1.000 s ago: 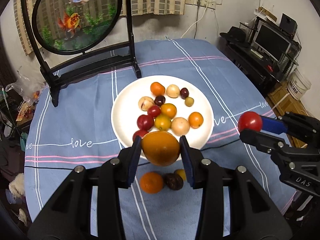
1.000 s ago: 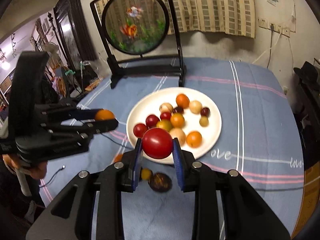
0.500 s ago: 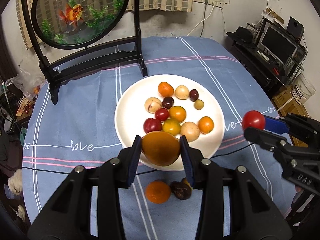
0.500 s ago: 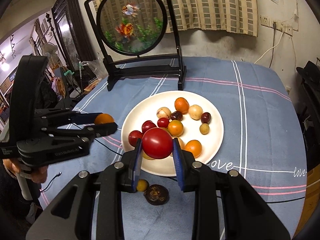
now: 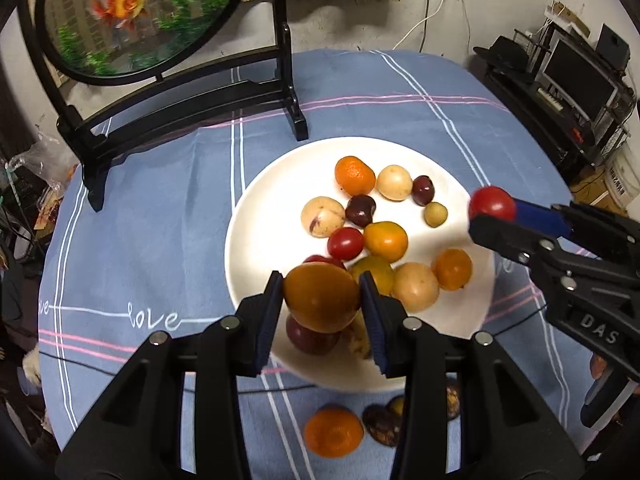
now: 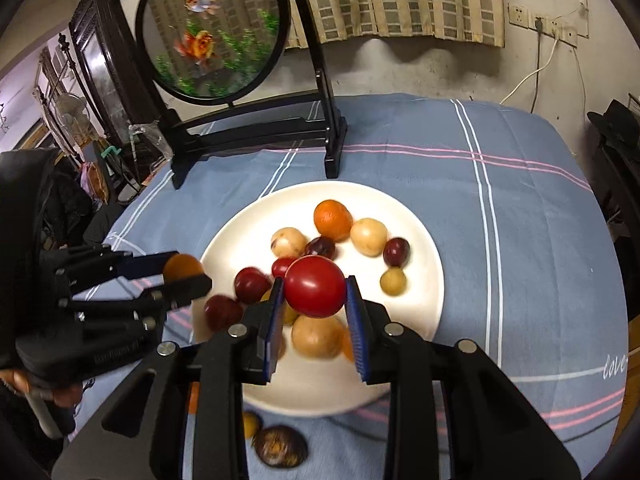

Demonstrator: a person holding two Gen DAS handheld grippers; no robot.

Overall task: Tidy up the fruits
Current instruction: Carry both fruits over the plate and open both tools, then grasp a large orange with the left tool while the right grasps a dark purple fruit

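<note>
A white plate (image 5: 256,216) (image 6: 424,248) on the blue cloth holds several small fruits: oranges, red tomatoes, dark plums, pale round ones. My left gripper (image 5: 322,300) is shut on an orange fruit (image 5: 320,296) above the plate's near edge; it also shows in the right wrist view (image 6: 182,270). My right gripper (image 6: 314,292) is shut on a red tomato (image 6: 315,286) above the plate's near half; it shows in the left wrist view (image 5: 492,206) over the plate's right rim. An orange (image 5: 334,432) and dark fruits (image 5: 382,424) (image 6: 280,446) lie on the cloth in front of the plate.
A round goldfish screen on a black stand (image 5: 180,96) (image 6: 256,128) stands behind the plate. A thin black cable (image 5: 280,390) crosses the cloth near the front. Shelves with a monitor (image 5: 576,76) are to the right of the table.
Both grippers have moved forward over the plate with their fruits still held. The loose fruits on the cloth now sit further back under the fingers.
</note>
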